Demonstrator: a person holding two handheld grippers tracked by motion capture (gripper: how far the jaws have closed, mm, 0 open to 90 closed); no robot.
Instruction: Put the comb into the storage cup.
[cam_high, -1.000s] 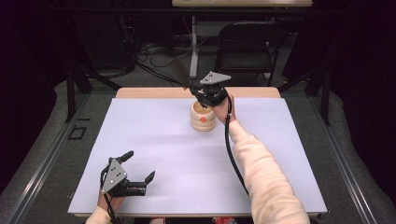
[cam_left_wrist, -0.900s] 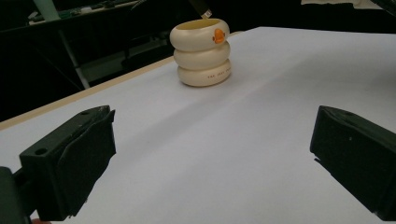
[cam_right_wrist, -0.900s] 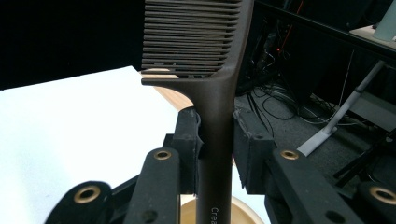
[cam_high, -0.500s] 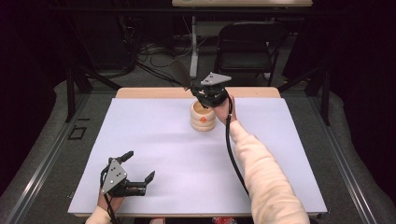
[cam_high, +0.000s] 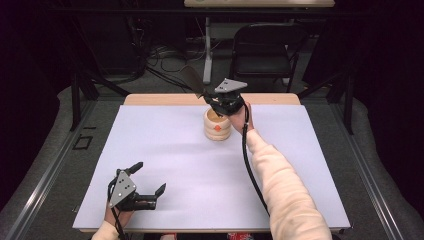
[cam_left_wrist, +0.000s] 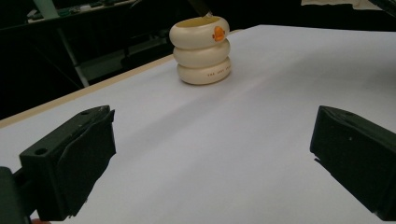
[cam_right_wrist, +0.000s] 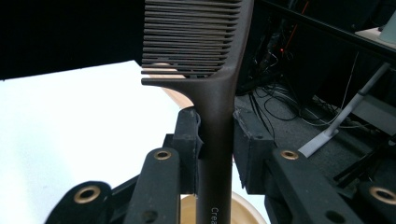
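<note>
1. Table (cam_high: 165, 150) – white sheet over a wooden top; wood edge shows along the far side.
2. Holder (cam_high: 217, 125) – cream, three stacked rounded rings, open top, small orange mark on the upper ring. Stands upright on the far-centre part of the sheet. Same holder in the left gripper view (cam_left_wrist: 201, 49), far off, orange mark facing right of centre, faint print on the bottom ring.
3. R gripper (cam_high: 220, 102) – held over the holder's far rim, grey plate on top, cable trailing back along the sleeve (cam_high: 285, 195).
4. R gripper view: jaws pressed on a dark brown comb (cam_right_wrist: 208, 93) – pinching its handle from both sides, pads (cam_right_wrist: 189, 140) flat against it. Gripper centre (cam_right_wrist: 215, 149).
5. Comb stands roughly along the jaws, teeth end up and away from the cam, teeth pointing to view-left. Handle's low end goes down toward the holder mouth, whose rim shows at the view's bottom edge; can't tell if it touches the inside.
6. High view: comb (cam_high: 192, 80) sticks out from the R gripper toward far-left, tilted, above the table's far edge.
7. L gripper (cam_high: 150, 180) – near-left corner of the sheet, well apart from the holder. Jaws spread wide, nothing between them; in its own view (cam_left_wrist: 210, 158) bare sheet lies between the two black jaws.
8. L hand (cam_high: 117, 215) at the near edge, low by the sheet.
9. Beyond the table – dark floor, cables, a black chair (cam_high: 265, 50).
</note>
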